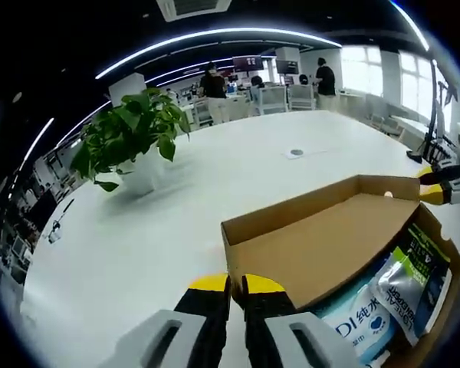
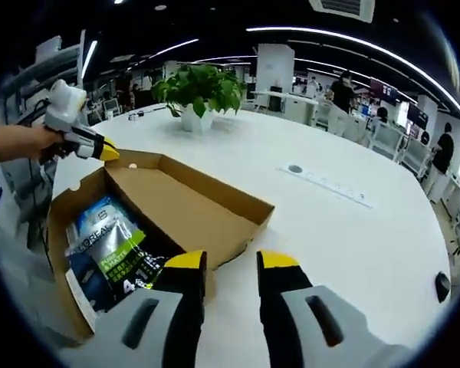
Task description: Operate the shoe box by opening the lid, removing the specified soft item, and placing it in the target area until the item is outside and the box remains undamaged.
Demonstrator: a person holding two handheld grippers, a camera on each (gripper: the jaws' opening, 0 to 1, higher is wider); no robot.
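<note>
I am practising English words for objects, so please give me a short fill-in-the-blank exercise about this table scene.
1. The cardboard box on the white table has its lid ____.
2. Inside the box lie soft ____ with printed labels.
3. The plant with ____ leaves stands in a white pot.
4. The right gripper has its jaws ____.

Missing words: open; packets; green; apart

An open-plan office: a large white conference table (image 1: 138, 253) carries a potted plant (image 1: 130, 142), rows of desks and chairs (image 1: 280, 98) stand behind under curved ceiling light strips (image 1: 215, 37), and people (image 1: 212, 88) work there.
</note>
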